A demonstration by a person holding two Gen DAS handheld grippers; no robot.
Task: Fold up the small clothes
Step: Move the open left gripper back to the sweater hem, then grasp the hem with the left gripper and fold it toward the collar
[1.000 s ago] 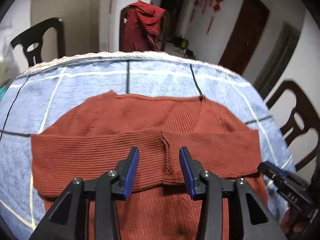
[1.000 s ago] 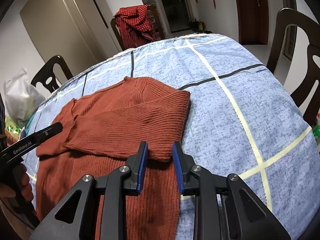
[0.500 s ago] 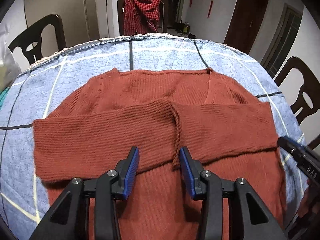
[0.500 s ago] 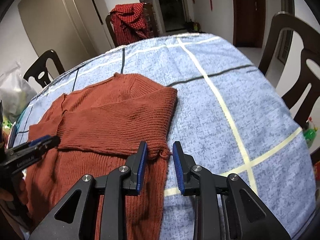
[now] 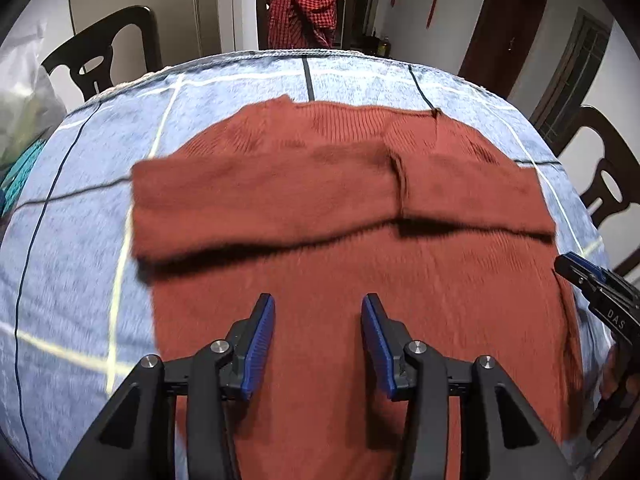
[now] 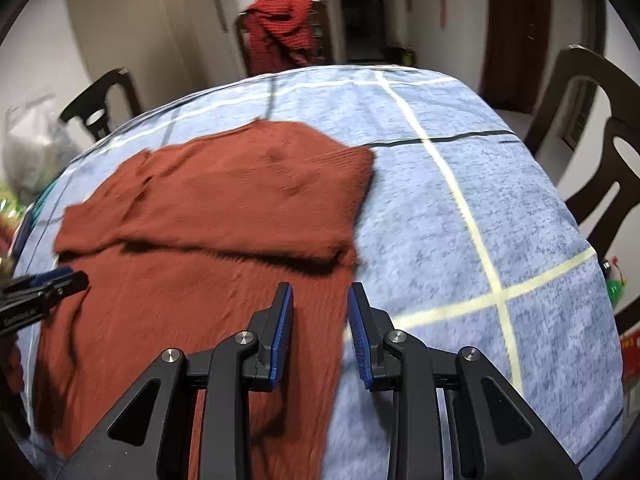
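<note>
On the blue checked tablecloth point(image 5: 224, 128) lies the rust-red ribbed knit sweater point(image 5: 360, 280), sleeves folded across. Both the left gripper point(image 5: 317, 338) and right gripper point(image 6: 320, 330) hover open, empty; better to pinch both hem corners evenly.

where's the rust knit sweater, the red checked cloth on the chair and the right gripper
rust-red ribbed knit sweater point(image 5: 360, 280), left wrist view, lower body
red checked cloth point(image 5: 304, 8), left wrist view, draped middle
right gripper point(image 6: 320, 300), right wrist view, between fingertips
</note>
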